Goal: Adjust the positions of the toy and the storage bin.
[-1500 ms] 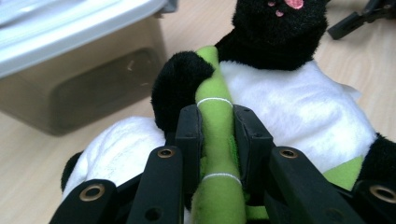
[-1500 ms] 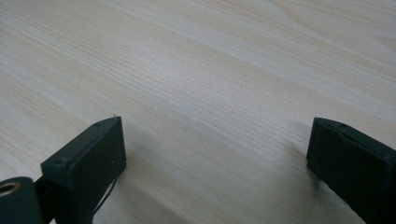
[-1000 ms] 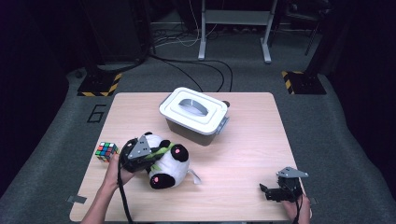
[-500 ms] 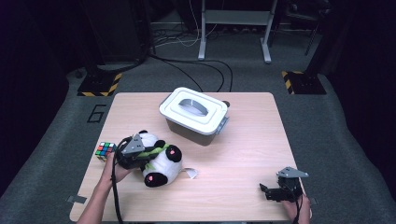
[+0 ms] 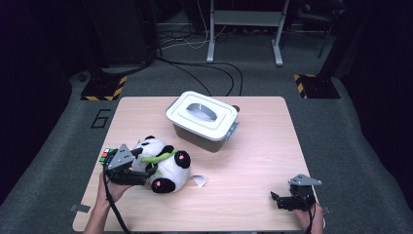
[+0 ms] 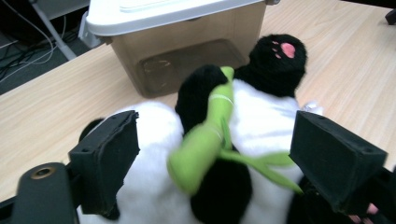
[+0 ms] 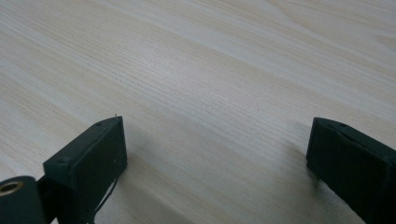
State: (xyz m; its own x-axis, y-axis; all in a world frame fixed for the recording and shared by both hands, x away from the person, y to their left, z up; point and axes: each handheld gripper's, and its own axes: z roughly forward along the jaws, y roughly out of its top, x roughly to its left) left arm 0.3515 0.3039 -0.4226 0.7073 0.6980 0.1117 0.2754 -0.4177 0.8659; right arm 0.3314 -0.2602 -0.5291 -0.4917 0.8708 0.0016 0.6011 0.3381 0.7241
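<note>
The left tongs (image 6: 215,154), just opened, are being held spread around the plush panda (image 5: 163,165), pads not pressing. The right tongs (image 7: 215,154) are being rested spread over the bare table (image 5: 253,161).

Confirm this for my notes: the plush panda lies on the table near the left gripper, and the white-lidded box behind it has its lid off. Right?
Not quite. The plush panda does lie on the table at the left gripper, but the box has its white lid on, as the high view shows.

Between the left gripper's (image 6: 212,163) matt black jaws lies a fluffy plush panda (image 6: 261,116), beyond it a smooth translucent plastic box (image 6: 187,51) on the pale, matt wood-grain bench (image 7: 224,70).
</note>
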